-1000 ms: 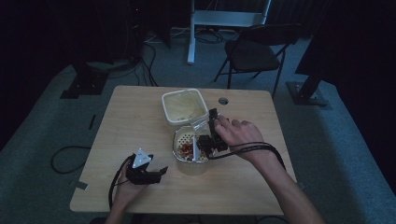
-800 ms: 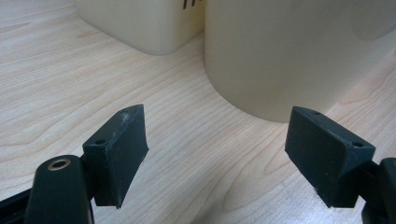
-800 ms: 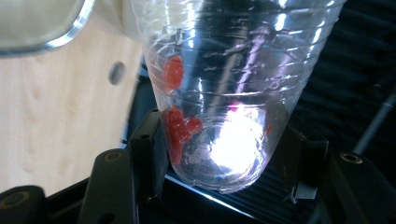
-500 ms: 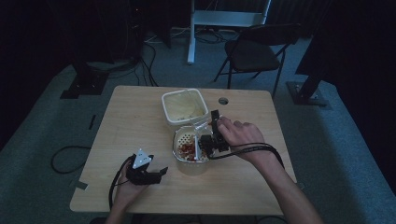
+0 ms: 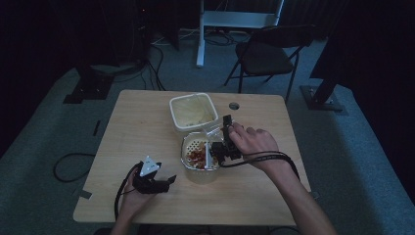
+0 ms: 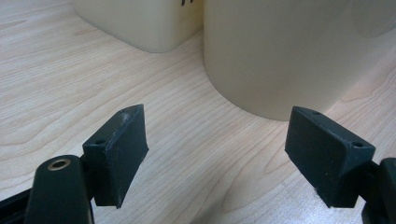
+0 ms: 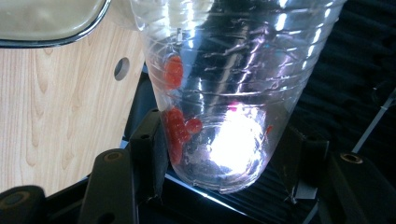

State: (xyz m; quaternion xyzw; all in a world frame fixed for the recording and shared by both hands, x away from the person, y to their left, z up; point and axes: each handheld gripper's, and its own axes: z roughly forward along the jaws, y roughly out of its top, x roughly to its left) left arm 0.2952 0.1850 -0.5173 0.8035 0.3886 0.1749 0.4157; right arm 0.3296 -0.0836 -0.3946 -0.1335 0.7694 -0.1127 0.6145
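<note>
My right gripper [image 7: 224,154] clamps a clear cup [image 7: 224,79], tipped over the strainer [image 5: 199,155] so the red bits, berries probably, drop in; a few cling to its wall. Left gripper [image 5: 155,182] rests on the table w/ jaws apart, empty, just beside the strainer.

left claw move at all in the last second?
No. In the high view the left claw sits at the same spot near the table's front edge, same gap to the round strainer tub.
</note>
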